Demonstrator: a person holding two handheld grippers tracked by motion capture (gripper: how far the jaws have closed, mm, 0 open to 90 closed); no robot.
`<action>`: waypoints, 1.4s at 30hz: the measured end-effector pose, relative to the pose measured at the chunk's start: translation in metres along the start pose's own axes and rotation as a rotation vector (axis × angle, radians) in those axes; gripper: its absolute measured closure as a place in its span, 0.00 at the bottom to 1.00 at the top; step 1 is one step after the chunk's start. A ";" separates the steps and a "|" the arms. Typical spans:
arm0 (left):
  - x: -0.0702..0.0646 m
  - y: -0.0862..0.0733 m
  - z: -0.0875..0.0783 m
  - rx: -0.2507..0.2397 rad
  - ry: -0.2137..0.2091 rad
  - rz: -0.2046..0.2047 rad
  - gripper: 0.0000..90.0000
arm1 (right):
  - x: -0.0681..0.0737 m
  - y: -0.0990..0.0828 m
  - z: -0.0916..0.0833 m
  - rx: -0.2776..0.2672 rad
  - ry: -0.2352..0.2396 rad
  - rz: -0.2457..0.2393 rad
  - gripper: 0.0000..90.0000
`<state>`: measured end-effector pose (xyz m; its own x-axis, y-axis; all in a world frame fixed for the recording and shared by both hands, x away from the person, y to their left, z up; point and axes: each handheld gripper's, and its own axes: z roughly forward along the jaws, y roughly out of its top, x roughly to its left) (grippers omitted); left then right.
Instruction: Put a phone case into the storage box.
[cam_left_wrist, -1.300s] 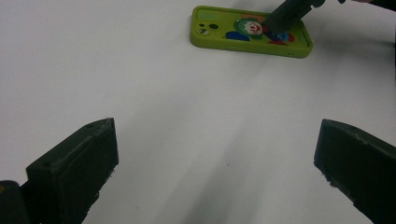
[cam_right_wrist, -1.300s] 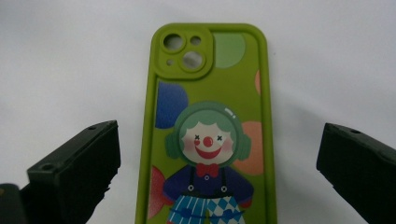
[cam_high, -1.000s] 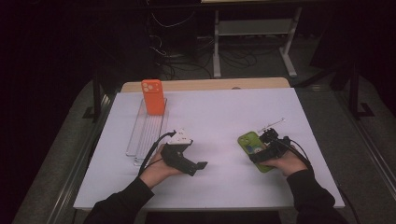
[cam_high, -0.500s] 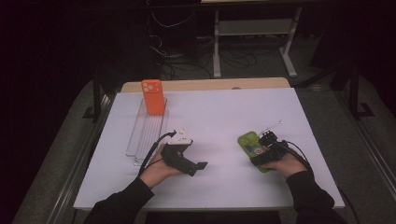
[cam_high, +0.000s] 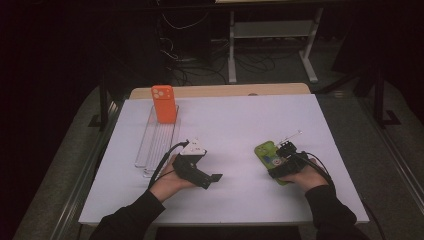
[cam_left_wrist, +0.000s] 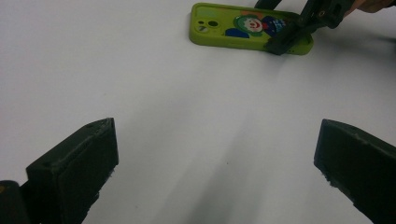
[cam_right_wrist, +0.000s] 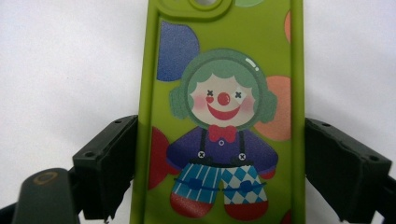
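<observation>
A green phone (cam_high: 264, 151) with a clown picture (cam_right_wrist: 223, 116) lies flat on the white table at the right. My right gripper (cam_high: 278, 165) straddles its near end. Its jaws have just been closing, and both pads (cam_right_wrist: 112, 163) now touch the phone's long edges. The left gripper view shows the same phone (cam_left_wrist: 233, 27) and the right gripper (cam_left_wrist: 294, 35) on it. My left gripper (cam_high: 212, 180) rests low at the table's middle left and points toward the green phone. It stands wide open (cam_left_wrist: 217, 163) over bare table.
An orange phone (cam_high: 164, 103) stands upright at the far end of a clear slotted rack (cam_high: 156, 145) on the table's left side. A thin stick-like thing (cam_high: 290, 136) lies just beyond the green phone. The table's front edge (cam_high: 225, 221) runs near my forearms.
The right gripper's jaws have drawn in against the green phone's sides. Both hands stay where they were, and the left gripper is unchanged.
</observation>
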<state>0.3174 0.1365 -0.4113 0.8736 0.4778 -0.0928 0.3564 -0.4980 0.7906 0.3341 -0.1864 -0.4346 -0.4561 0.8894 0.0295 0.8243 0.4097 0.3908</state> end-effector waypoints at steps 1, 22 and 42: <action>0.000 0.000 0.000 -0.001 -0.002 -0.001 0.00 | 0.000 0.000 0.000 -0.001 0.001 0.002 0.16; 0.000 -0.001 0.002 -0.004 -0.007 -0.016 0.00 | -0.009 0.005 -0.015 -0.052 0.026 -0.015 0.17; 0.001 0.006 0.000 0.026 -0.023 0.021 0.00 | -0.018 0.028 -0.027 -0.101 0.150 -0.305 0.17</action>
<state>0.3202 0.1337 -0.4069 0.8883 0.4502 -0.0907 0.3460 -0.5262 0.7768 0.3566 -0.1961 -0.3994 -0.7264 0.6867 0.0289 0.6085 0.6229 0.4916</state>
